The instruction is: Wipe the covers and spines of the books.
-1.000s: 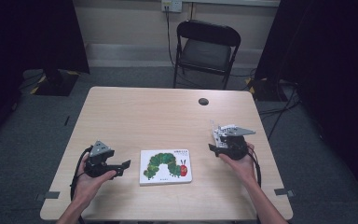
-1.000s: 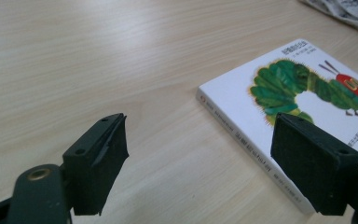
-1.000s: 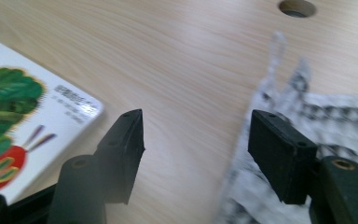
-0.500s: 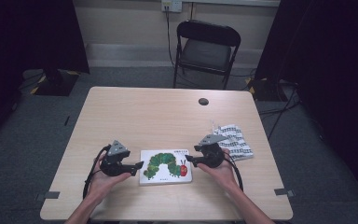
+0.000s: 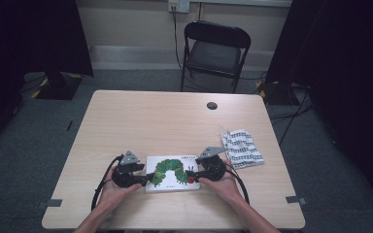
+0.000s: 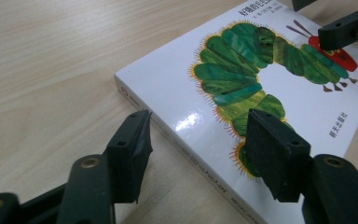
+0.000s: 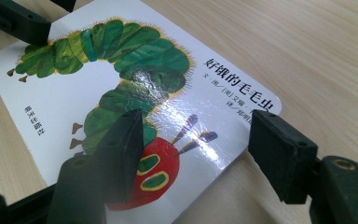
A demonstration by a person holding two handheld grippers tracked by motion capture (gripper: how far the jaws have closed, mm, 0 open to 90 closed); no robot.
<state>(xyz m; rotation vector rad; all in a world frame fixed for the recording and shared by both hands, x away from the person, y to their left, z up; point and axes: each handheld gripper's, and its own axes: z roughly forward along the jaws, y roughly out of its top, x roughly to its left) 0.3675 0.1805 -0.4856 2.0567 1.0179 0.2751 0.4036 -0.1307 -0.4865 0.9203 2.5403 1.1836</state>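
Note:
A white board book with a green caterpillar on its cover lies flat near the table's front edge. My left gripper is at the book's left side and is open. In the left gripper view the book runs between the jaws of the left gripper, one jaw over the cover and one over the table beside the spine. My right gripper is open at the book's right side. In the right gripper view the right gripper straddles the corner of the book by the caterpillar's red head.
A folded black-and-white striped cloth lies on the table right of the right hand. A small black round cap sits near the far edge. A black folding chair stands behind the table.
Both grippers have moved inward to the book's two sides. The right gripper has come left off the striped cloth, which now lies uncovered.

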